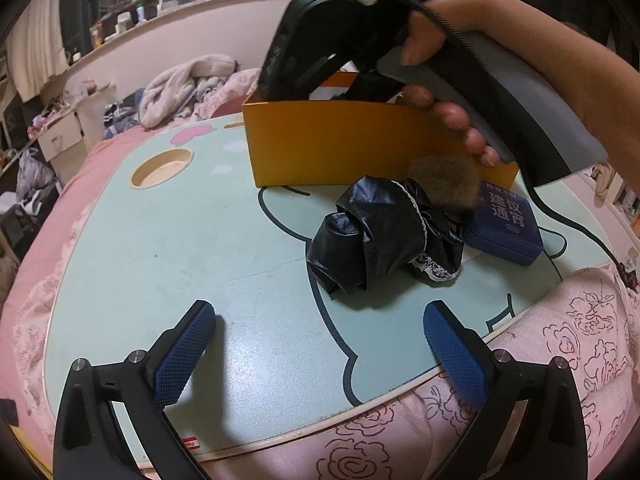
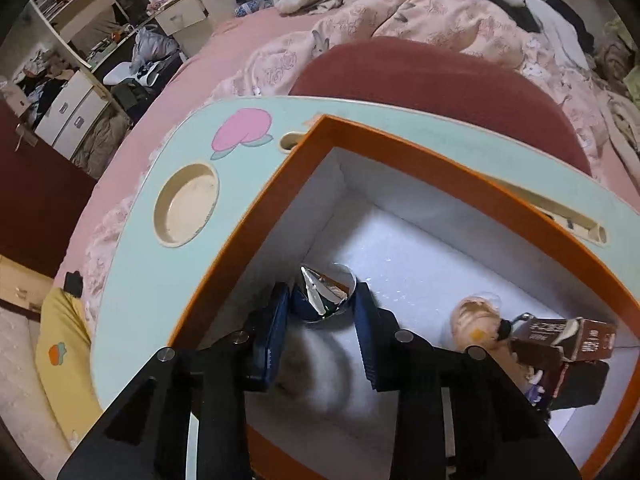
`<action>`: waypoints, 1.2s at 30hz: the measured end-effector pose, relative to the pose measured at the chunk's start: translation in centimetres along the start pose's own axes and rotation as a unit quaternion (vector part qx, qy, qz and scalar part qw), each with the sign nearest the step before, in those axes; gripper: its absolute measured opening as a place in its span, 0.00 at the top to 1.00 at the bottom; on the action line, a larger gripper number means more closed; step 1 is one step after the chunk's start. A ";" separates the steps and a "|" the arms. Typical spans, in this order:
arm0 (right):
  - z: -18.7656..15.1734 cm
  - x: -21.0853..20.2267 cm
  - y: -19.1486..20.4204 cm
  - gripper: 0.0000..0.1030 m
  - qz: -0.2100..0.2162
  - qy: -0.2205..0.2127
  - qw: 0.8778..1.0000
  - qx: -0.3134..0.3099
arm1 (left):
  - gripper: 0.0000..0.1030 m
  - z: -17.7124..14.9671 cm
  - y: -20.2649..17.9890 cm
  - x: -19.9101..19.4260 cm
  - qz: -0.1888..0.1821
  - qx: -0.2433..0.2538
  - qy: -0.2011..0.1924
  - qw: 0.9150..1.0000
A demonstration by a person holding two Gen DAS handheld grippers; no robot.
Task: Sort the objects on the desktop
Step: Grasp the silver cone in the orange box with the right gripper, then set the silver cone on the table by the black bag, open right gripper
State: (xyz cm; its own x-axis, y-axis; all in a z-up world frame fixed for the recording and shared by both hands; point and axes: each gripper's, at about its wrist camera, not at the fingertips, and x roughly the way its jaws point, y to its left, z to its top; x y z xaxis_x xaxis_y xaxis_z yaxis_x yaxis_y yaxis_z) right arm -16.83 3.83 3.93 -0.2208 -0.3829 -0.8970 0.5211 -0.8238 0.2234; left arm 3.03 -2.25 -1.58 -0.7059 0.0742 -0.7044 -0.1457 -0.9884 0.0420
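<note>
A person's right gripper (image 2: 322, 304) is hanging inside the orange box (image 2: 256, 216) on the lap table (image 2: 132, 292), its blue pads nearly closed and pinching a small shiny silver-and-blue thing (image 2: 324, 294), w/ something pale and fluffy blurred just below the jaws. In the box's far right corner a brown carton (image 2: 568, 338) and a tan round item (image 2: 476, 318) are already lying on the white liner. The left gripper (image 1: 320, 354) is waiting low over the table w/ jaws spread wide, holding nothing. Outside the box, a black lace-trimmed cloth bundle (image 1: 380, 236), a brown fur ball (image 1: 444, 184) and a blue tin (image 1: 506, 226) are lying together against the box's front wall, apparently yet to be sorted.

Judged from here, the drop is going best if the right gripper is lowering close to the liner before letting go, staying clear of the box wall and the corner items, then lifting straight up & out.
</note>
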 end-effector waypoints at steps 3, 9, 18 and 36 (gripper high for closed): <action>-0.5 -2.4 -0.7 0.67 0.013 -0.056 0.998 0.008 | 0.00 0.0 0.0 0.0 0.000 0.000 0.000 1.000; -6.3 -10.8 -0.2 0.67 0.077 -0.155 0.985 -0.002 | 0.00 0.3 -0.2 -0.2 0.001 0.001 0.000 1.000; -11.4 -7.8 -2.2 0.66 0.035 -0.092 0.995 0.026 | 0.00 0.3 -0.2 -0.3 0.000 0.001 -0.001 1.000; -23.6 -8.6 -1.8 0.31 -0.079 -0.145 0.985 -0.041 | 0.00 0.3 -0.1 -0.2 0.001 0.002 0.001 1.000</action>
State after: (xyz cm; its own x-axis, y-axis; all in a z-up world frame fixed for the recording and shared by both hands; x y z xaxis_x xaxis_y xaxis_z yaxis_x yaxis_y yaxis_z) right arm 3.60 18.48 2.21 -0.5245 -0.3650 -0.7692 0.5239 -0.8505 0.0463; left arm 2.99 -2.10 -1.24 -0.7045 0.0719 -0.7061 -0.1465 -0.9882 0.0456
